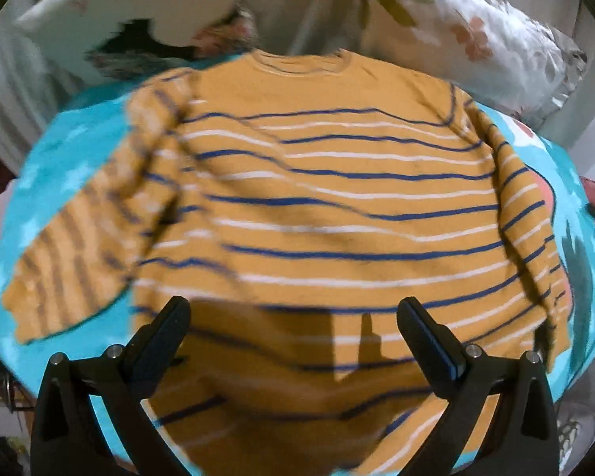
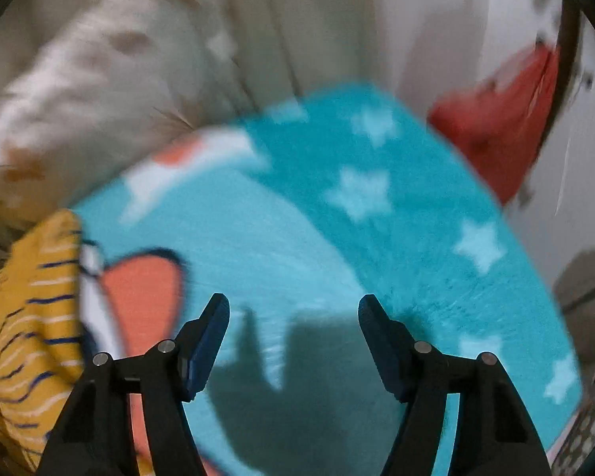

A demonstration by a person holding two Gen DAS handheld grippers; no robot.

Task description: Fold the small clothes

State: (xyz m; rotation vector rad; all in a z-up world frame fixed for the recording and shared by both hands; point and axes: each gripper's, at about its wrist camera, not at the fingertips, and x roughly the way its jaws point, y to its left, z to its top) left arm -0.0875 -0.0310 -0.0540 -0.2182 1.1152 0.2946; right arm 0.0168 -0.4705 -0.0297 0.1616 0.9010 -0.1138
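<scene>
The mustard-yellow striped shirt lies spread flat on the turquoise blanket, which serves as the landmark for everything else; its neckline sits at the blanket's far edge, its hem at the near edge, and its body is crossed by navy and white stripes. One sleeve angles out over the blanket on the picture's left side, blurred; the other sleeve lies folded along the shirt's right flank, just short of the blanket's orange print.

The left gripper hangs above the shirt's hem with its jaws spread wide and nothing between them; its shadow falls on the cloth below.

In the right wrist view the right gripper hangs over a bare stretch of the blanket, beside the shirt rather than over it; its jaws stand apart and empty, the fingers clear of the pile; pale stars dot the blanket beyond it.

A floral pillow lies past the blanket's far edge; a red cloth rests off its far right corner.
</scene>
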